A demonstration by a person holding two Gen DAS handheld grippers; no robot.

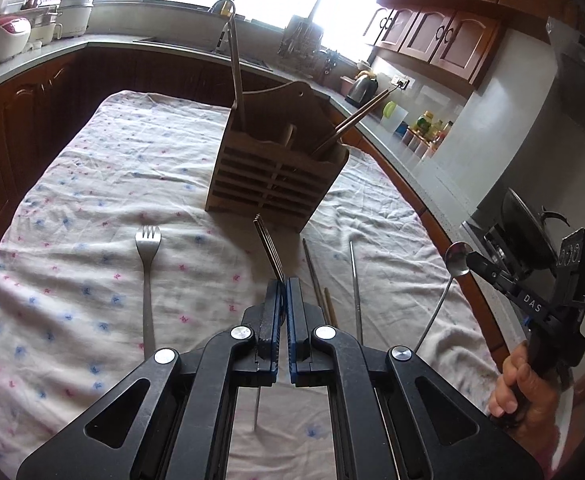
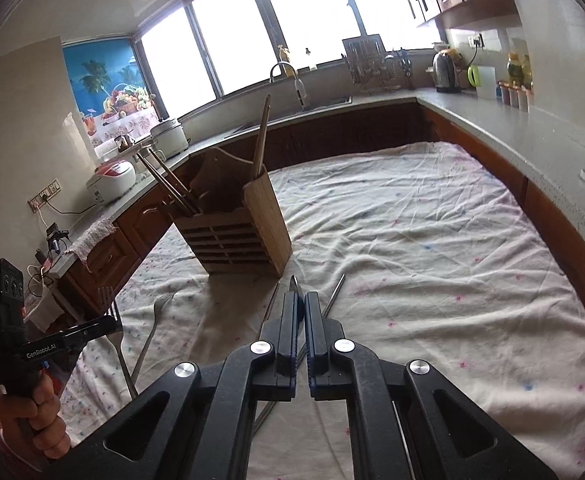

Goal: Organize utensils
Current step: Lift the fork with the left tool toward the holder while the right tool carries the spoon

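We are holding a fork (image 1: 269,246) clamped edge-on between the fingers of the left gripper (image 1: 283,286), tines projecting ahead and handle tip showing below the fingers. The right gripper (image 2: 301,300) is closed narrowly on a spoon (image 1: 457,259), its bowl protruding just past the fingertips. The wooden utensil holder (image 1: 276,176) is standing ahead of both sets of fingers, already carrying chopsticks (image 1: 358,120) and a long wooden handle (image 1: 236,76). In our judgement, we should be raising each utensil above the holder rim, turning it vertical, centring it over a free compartment, then releasing. A second fork (image 1: 147,280), loose chopsticks (image 1: 316,276) and a metal rod (image 1: 355,284) are lying on the counter cloth (image 1: 92,168), beside the left fingers.
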